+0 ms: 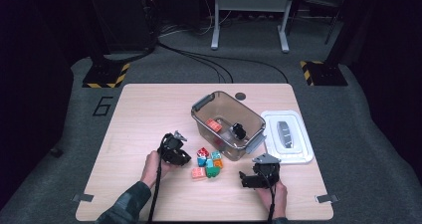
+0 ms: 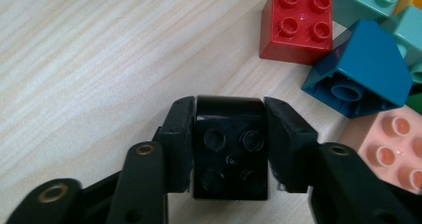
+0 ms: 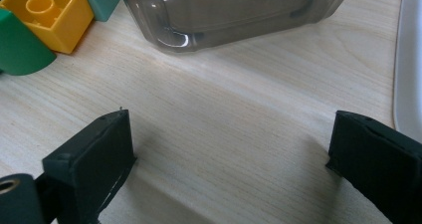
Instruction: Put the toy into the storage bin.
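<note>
Bare table (image 1: pixel 144 114) left of the brick cluster (image 1: pixel 208 163); clear bin (image 1: pixel 199 115) and white lid (image 1: pixel 303 154) crowding the right.

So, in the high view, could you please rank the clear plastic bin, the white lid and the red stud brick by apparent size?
1. Clear plastic bin
2. White lid, only slightly smaller
3. Red stud brick, far smallest

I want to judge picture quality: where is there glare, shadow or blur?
High view: dark surroundings, lit table, soft detail. Left gripper view: the black block is sharp, a small glint on the red block. Right gripper view: glare on the bin, which casts a soft shadow.
</note>
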A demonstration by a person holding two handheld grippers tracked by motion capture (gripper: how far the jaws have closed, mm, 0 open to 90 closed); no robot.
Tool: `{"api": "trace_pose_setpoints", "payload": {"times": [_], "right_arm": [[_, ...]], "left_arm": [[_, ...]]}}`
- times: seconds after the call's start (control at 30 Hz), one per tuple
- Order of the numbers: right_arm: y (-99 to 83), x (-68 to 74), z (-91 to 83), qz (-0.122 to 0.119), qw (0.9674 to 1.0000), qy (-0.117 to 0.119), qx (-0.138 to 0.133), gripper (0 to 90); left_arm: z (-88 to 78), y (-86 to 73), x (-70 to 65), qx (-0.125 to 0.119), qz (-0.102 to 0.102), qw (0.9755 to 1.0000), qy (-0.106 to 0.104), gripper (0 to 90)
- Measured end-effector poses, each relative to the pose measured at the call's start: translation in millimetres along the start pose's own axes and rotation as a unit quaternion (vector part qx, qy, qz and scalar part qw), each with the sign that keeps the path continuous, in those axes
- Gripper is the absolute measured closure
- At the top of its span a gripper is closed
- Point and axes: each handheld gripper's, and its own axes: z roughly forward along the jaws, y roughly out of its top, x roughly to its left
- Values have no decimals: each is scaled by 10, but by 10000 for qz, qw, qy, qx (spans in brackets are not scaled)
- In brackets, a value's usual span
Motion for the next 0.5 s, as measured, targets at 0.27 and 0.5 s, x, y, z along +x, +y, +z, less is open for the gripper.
{"api": "trace_pose_setpoints", "payload": {"times": [0.27, 0.5], "right_arm": [[0, 0, 0, 1, 10000, 1, 0, 30], [0, -2, 1, -6, 10000, 4, -2, 29]], "left_arm": [[-69, 6, 43, -28, 6, 10000, 36, 590], [-197, 85, 84, -161, 30, 9998, 101, 591]]}}
